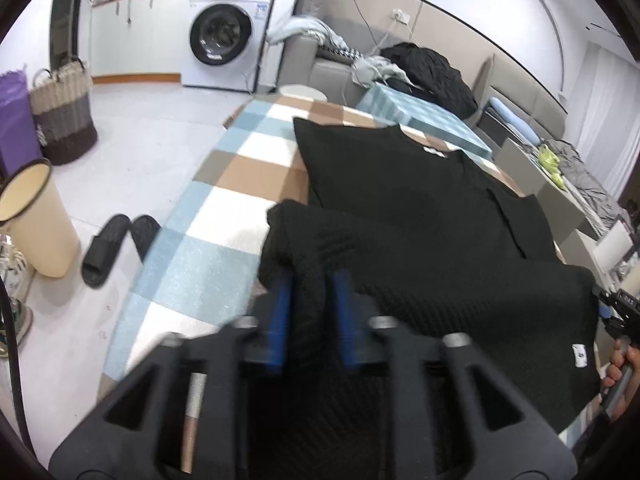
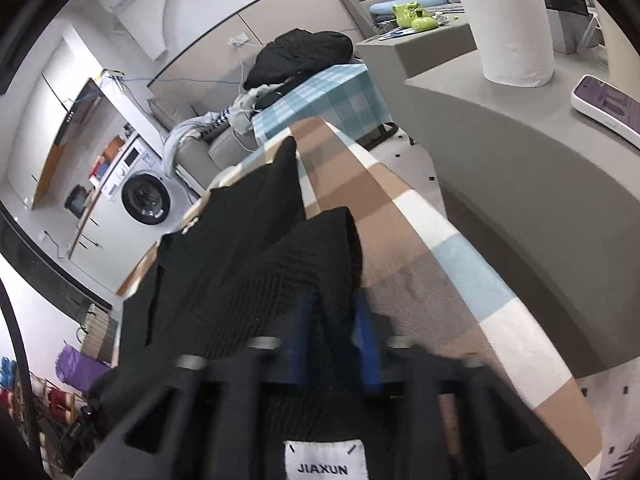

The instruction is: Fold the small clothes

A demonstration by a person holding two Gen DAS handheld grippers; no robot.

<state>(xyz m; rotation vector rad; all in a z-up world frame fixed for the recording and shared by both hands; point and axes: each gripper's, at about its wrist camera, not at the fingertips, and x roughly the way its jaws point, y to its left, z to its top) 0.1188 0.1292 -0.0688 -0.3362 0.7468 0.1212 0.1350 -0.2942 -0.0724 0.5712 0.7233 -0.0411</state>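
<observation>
1. The left gripper point(image 1: 310, 304) has its blue fingers point(image 1: 280, 320) closed on a fold of the black knit garment point(image 1: 420, 216); the right gripper point(image 2: 334, 332) likewise pinches a raised edge of the same garment point(image 2: 248, 264) between its blue fingers point(image 2: 366, 340).
2. The garment lies spread over the checked cloth point(image 1: 224, 208) covering the work surface, its near hem lifted by both tools.
3. Containers: a cream bin point(image 1: 36, 220) stands on the floor at the left, its contents hidden; a woven basket point(image 1: 64, 116) sits near it beside a purple bag point(image 1: 14, 120). What the basket holds cannot be made out.
4. Writing: a white label point(image 2: 326, 462) at the bottom of the right wrist view reads "JIAXUN". A small white tag point(image 1: 579, 354) on the hem and another tag point(image 1: 434, 151) near the neckline are too small to read.
5. Room: a white washing machine point(image 1: 226, 40) stands against the far cabinets, a grey sofa point(image 1: 320, 60) carries a dark heap of clothing point(image 1: 432, 68), and black slippers point(image 1: 116, 244) lie on the pale floor.
6. In the right wrist view a paper towel roll point(image 2: 508, 20) stands on a grey counter point(image 2: 520, 152), with a green toy point(image 2: 412, 14) further back.
</observation>
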